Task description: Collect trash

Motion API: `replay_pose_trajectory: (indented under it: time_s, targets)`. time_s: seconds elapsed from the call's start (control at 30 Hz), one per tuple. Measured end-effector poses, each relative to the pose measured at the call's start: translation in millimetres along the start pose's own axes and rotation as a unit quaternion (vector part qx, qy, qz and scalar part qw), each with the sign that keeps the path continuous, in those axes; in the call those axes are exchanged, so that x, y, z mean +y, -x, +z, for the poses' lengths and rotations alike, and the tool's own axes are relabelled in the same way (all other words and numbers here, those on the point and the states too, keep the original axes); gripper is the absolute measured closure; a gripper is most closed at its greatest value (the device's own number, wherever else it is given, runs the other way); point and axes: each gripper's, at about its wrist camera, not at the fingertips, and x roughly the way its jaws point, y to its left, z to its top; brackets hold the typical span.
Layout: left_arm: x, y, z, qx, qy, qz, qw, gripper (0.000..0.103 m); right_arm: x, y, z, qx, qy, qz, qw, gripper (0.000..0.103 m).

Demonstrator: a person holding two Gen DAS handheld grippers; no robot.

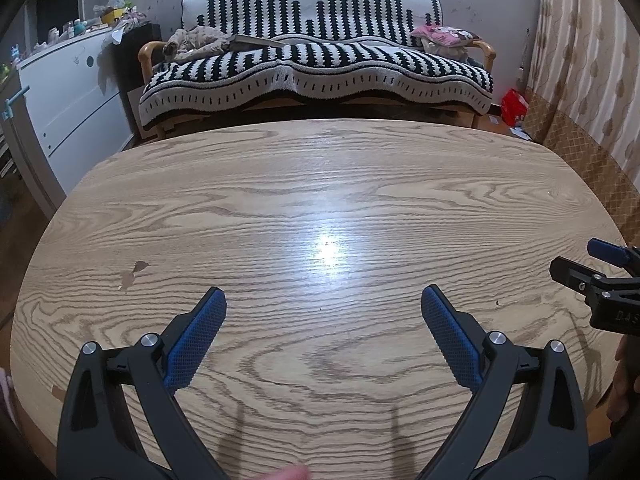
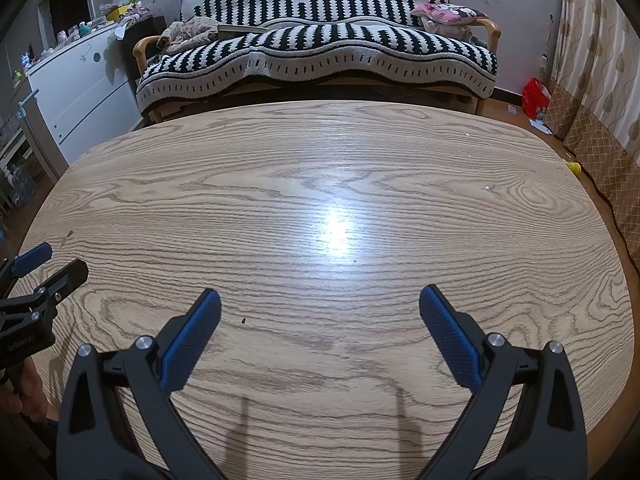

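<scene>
Blue-padded fingers [image 1: 196,344] of the left tool [image 1: 324,300] fill the 6 o'clock foreground of its own view, spread wide apart with nothing between them, above the wood-grain desk [image 1: 280,200]. Left to right across that view: a white dresser [image 1: 68,92] at 9 to 10 o'clock with small clutter on top; a chipped patch [image 1: 134,274] in the desk surface toward 8 o'clock; a bench draped in a black-and-white patterned cover [image 1: 316,64] at 12 o'clock beyond the far desk edge, with a beige bundle of cloth [image 1: 196,42] at its left end and a pink cushion [image 1: 446,36] at its right end; a bright glare spot [image 1: 326,248] at desk centre; a red bag [image 1: 514,106] on the floor at 2 o'clock, beside the patterned curtain [image 1: 580,60]; and the right tool [image 1: 580,264] entering at 3 o'clock. In the right wrist view the right tool [image 2: 320,300] likewise stands with its jaws wide apart and holding nothing, and the left tool [image 2: 48,264] shows at 9 o'clock. A small dark speck [image 2: 243,321] lies on the desk just right of the right tool's left finger; a pale crumb [image 2: 487,188] lies toward 2 o'clock. The red bag, the most trash-like item visible, lies on the floor well apart from both tools.
</scene>
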Motion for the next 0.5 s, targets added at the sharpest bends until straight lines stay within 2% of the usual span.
replay_pose_trajectory:
  time_s: [0.5]
  targets:
    - [11,-7,1,0.005,0.008,0.0,1.0,0.008,-2,-1,3,0.001,-0.005,-0.001,1.0,0.007]
